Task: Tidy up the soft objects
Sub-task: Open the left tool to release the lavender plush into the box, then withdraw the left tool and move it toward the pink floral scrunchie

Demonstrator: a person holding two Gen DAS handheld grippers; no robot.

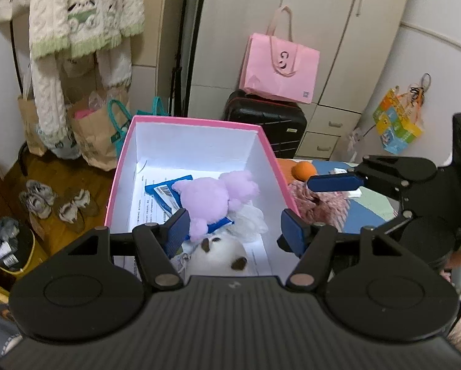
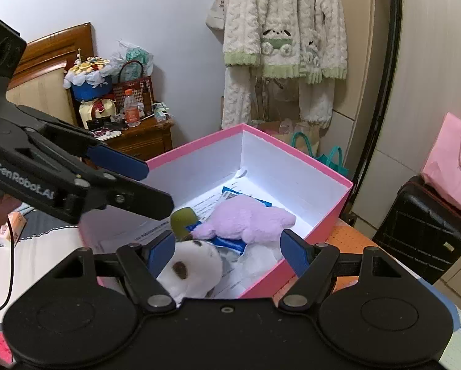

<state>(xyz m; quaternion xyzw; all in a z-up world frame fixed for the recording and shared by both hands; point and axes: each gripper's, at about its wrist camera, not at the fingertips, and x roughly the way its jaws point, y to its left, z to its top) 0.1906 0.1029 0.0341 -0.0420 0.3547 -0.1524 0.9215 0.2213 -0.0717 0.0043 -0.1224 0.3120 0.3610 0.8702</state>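
Lilac fluffy plush toy (image 1: pixel 218 200) lies in pink-rimmed white cardboard box (image 1: pixel 193 121), just ahead of left gripper (image 1: pixel 233 231) — light, squashy; pinch its fat body. Left gripper released, empty; right gripper (image 2: pixel 225 254) too — over white plush (image 2: pixel 190 265).

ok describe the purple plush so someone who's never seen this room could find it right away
Look for the open pink box with white inner walls, in front of the wardrobe. On the papers at its bottom lie two stuffed toys; the purple plush is the one farther in, partly over a blue packet. Its pale lilac fur sets it apart from the white plush with brown patches beside it.
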